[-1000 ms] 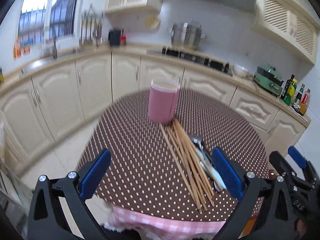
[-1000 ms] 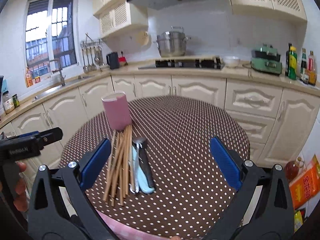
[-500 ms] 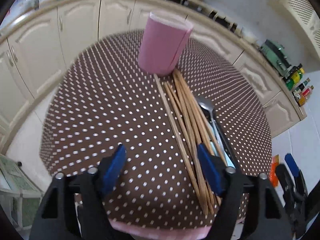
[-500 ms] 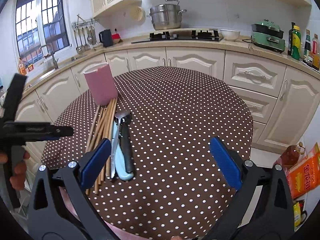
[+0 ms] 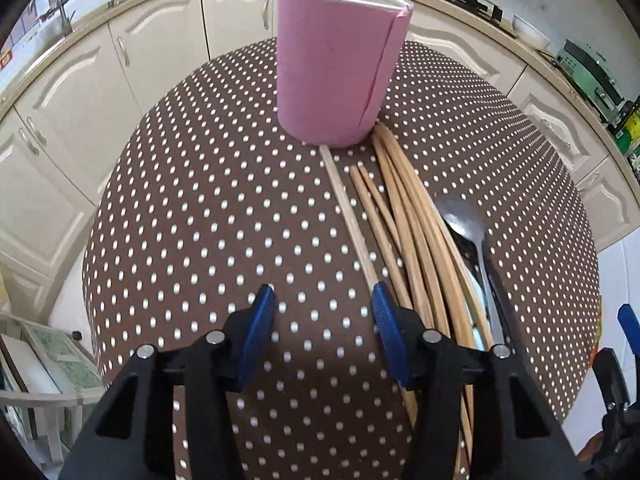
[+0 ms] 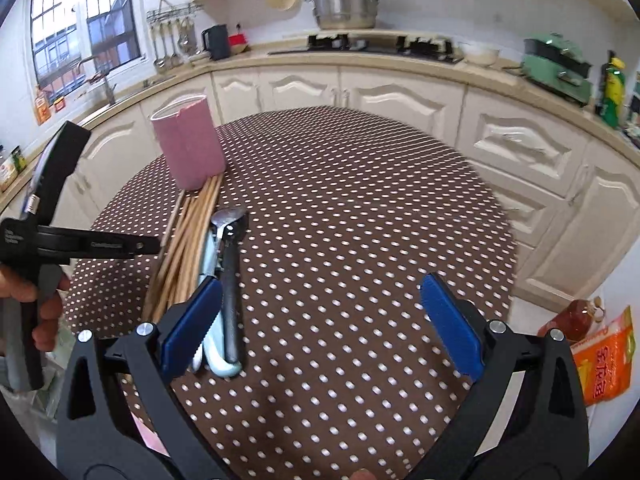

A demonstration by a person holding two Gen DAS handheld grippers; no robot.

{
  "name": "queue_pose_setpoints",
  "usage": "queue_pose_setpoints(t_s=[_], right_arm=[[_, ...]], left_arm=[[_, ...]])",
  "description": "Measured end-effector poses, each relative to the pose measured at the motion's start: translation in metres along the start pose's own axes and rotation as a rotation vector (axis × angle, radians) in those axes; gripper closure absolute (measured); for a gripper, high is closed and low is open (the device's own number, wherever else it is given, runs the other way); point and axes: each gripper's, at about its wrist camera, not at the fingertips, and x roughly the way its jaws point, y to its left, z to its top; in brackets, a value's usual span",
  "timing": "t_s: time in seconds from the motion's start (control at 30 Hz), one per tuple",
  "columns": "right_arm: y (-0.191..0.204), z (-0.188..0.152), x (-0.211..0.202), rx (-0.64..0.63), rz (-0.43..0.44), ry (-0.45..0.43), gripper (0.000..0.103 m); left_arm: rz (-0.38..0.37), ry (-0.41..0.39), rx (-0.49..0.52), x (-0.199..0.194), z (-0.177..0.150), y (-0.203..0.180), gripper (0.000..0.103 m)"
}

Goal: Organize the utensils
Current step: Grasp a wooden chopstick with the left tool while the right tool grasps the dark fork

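A pink cup [image 5: 340,68] stands upright on the round polka-dot table [image 5: 208,220]; it also shows in the right wrist view [image 6: 191,146]. Several wooden chopsticks [image 5: 404,232] lie fanned out from its base, with a metal spoon [image 5: 466,220] and dark-handled cutlery [image 6: 230,280] beside them. My left gripper [image 5: 323,312] is partly open, low over the table, its right finger [image 5: 386,320] touching the leftmost chopstick [image 5: 348,216]. My right gripper [image 6: 320,320] is wide open and empty above the table, its left finger [image 6: 192,324] over the cutlery handles.
Cream kitchen cabinets [image 6: 400,92] and a counter ring the table. A stove with a steel pot [image 6: 344,0] is at the back. An orange bag [image 6: 604,364] and a bottle [image 6: 572,320] lie on the floor at the right. A rack [image 5: 48,364] stands at the left.
My left gripper has moved forward and down towards the chopsticks and narrowed its jaws. My right gripper has tilted down over the table and stayed wide open.
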Motion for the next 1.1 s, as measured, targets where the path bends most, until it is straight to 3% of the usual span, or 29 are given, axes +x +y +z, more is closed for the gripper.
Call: queue_pose_setpoints(t_s=[0.03, 0.1, 0.13, 0.23, 0.4, 0.5, 0.67, 0.83, 1.0, 1.1], right_arm=[[0.002, 0.006, 0.005, -0.013, 0.016, 0.022, 0.006], [0.006, 0.014, 0.016, -0.038, 0.053, 0.057, 0.006], [0.006, 0.019, 0.024, -0.041, 0.072, 0.096, 0.006], [0.008, 0.030, 0.048, -0.039, 0.155, 0.209, 0.006], [0.013, 0.041, 0.078, -0.073, 0.180, 0.364, 0.013], [0.018, 0.046, 0.084, -0.105, 0.173, 0.404, 0.019], [0.028, 0.047, 0.093, -0.146, 0.178, 0.477, 0.039], [0.040, 0.045, 0.102, -0.186, 0.183, 0.524, 0.049], [0.054, 0.048, 0.112, -0.229, 0.167, 0.546, 0.054], [0.066, 0.051, 0.125, -0.262, 0.133, 0.564, 0.063]], left_arm=[[-0.002, -0.003, -0.004, 0.003, 0.005, 0.000, 0.053], [0.003, -0.004, -0.008, 0.009, 0.013, 0.003, 0.069], [0.051, -0.001, -0.007, 0.010, 0.014, 0.005, 0.093], [0.007, -0.004, -0.034, 0.008, 0.014, 0.019, 0.102], [-0.050, 0.020, -0.053, 0.004, 0.011, 0.034, 0.103], [-0.211, 0.020, -0.115, 0.004, 0.007, 0.044, 0.102], [-0.201, 0.015, -0.089, 0.004, 0.009, 0.030, 0.099], [-0.169, 0.021, -0.069, 0.014, 0.008, -0.012, 0.084], [-0.109, 0.045, -0.054, 0.034, 0.022, -0.023, 0.081], [-0.084, 0.056, -0.032, 0.043, 0.033, -0.031, 0.081]])
